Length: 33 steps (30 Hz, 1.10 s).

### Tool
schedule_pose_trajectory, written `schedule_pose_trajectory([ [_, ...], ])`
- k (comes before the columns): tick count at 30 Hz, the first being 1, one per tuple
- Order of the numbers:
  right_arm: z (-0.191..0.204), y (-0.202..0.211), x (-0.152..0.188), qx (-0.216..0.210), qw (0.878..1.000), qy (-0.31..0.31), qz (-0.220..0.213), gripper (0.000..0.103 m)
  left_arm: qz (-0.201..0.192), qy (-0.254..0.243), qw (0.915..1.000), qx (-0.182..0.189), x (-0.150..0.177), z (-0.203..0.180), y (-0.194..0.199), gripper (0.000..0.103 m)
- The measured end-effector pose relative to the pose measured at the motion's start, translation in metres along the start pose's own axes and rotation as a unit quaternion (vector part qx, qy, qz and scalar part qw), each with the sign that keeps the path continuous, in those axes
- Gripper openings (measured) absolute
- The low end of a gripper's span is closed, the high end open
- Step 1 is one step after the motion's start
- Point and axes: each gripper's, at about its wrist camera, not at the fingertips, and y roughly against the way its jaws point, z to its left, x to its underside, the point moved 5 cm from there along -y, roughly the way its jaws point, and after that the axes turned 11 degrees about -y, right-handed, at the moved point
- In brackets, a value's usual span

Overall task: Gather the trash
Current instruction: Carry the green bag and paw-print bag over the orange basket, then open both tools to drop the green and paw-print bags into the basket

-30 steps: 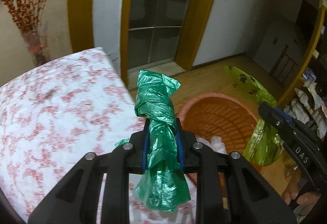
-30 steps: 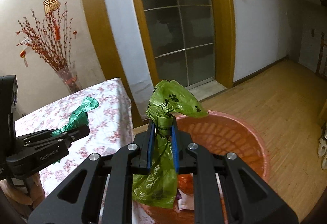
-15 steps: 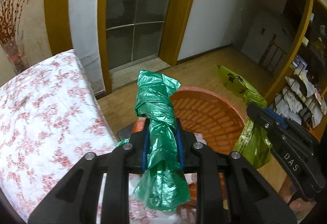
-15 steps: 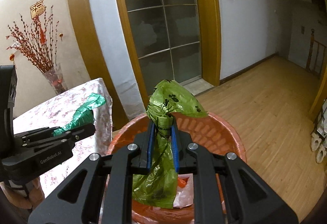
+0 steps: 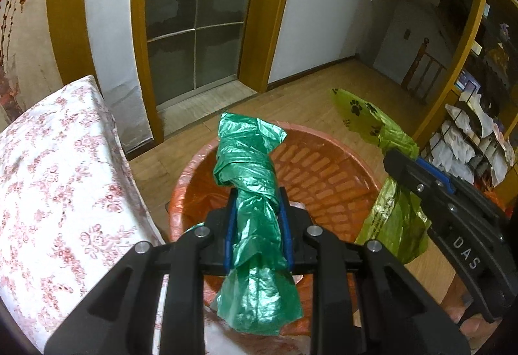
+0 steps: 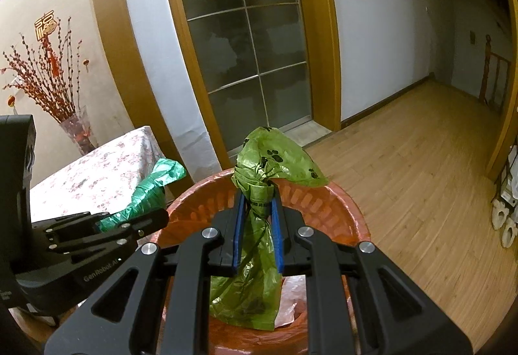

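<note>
Orange bin (image 5: 327,180) — beside floral table (image 5: 55,180).

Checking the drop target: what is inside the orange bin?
The orange bin holds pale crumpled plastic or paper near its bottom. The olive-green bag and the hand-held gripper clamping it cover the rest.

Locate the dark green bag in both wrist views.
Left wrist: dark green bag centre frame, pinched between the left gripper fingers, in front of the bin.
Right wrist: left of centre, sticking up past the left gripper, before the table.
Shared landmark: orange bin.
</note>
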Motion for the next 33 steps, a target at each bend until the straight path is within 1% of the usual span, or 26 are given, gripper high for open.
schedule_pose_trajectory([
  [5,-0.004,-0.004,-0.002,-0.001,1.000,-0.006,0.006,0.015,0.008,-0.002,0.9999,0.007,0.000,-0.002,-0.010,0.025],
  [7,-0.007,-0.006,-0.003,-0.003,1.000,-0.012,0.010,0.018,0.013,-0.002,0.9999,0.007,0.001,-0.002,-0.014,0.033],
  [10,-0.009,-0.007,-0.003,-0.003,1.000,-0.018,0.012,0.026,0.016,0.002,0.9999,0.005,0.003,-0.002,-0.018,0.041],
  [12,-0.010,-0.006,-0.003,-0.003,1.000,-0.020,0.011,0.031,0.019,0.005,0.9998,0.004,0.005,0.000,-0.020,0.044],
  [17,-0.012,-0.003,-0.004,-0.004,1.000,-0.022,0.008,0.041,0.023,0.011,0.9997,-0.004,0.011,0.007,-0.019,0.048],
  [19,-0.011,0.000,-0.005,-0.004,1.000,-0.021,0.003,0.045,0.022,0.013,0.9996,-0.012,0.013,0.012,-0.015,0.052],
  [20,-0.012,0.002,-0.005,-0.004,1.000,-0.021,0.001,0.049,0.020,0.015,0.9995,-0.017,0.014,0.015,-0.011,0.053],
  [21,-0.011,0.005,-0.006,-0.005,1.000,-0.021,-0.004,0.057,0.018,0.017,0.9995,-0.021,0.015,0.017,-0.008,0.054],
  [22,-0.010,0.008,-0.006,-0.005,1.000,-0.021,-0.008,0.061,0.015,0.019,0.9994,-0.026,0.016,0.020,-0.003,0.056],
  [23,-0.009,0.013,-0.007,-0.005,1.000,-0.020,-0.016,0.071,0.013,0.020,0.9993,-0.030,0.017,0.023,0.001,0.057],
  [24,-0.007,0.018,-0.007,-0.003,0.999,-0.017,-0.027,0.080,0.008,0.022,0.9990,-0.037,0.019,0.027,0.008,0.060],
  [25,-0.006,0.022,-0.008,-0.001,0.999,-0.016,-0.035,0.085,0.004,0.023,0.9989,-0.042,0.021,0.030,0.014,0.064],
  [26,-0.004,0.029,-0.008,0.004,0.999,-0.011,-0.050,0.093,-0.001,0.025,0.9986,-0.048,0.023,0.033,0.020,0.066],
  [27,-0.003,0.035,-0.008,0.011,0.998,-0.005,-0.062,0.097,-0.007,0.028,0.9980,-0.056,0.025,0.038,0.029,0.070],
  [28,0.000,0.044,-0.008,0.019,0.997,0.004,-0.079,0.100,-0.013,0.030,0.9975,-0.062,0.027,0.041,0.035,0.075],
  [29,0.001,0.049,-0.009,0.025,0.996,0.010,-0.089,0.101,-0.019,0.034,0.9969,-0.069,0.029,0.044,0.042,0.078],
  [31,0.005,0.058,-0.008,0.037,0.993,0.022,-0.106,0.101,-0.034,0.042,0.9949,-0.085,0.034,0.049,0.059,0.087],
  [33,0.009,0.068,-0.006,0.044,0.991,0.031,-0.119,0.101,-0.049,0.048,0.9926,-0.100,0.040,0.054,0.077,0.092],
])
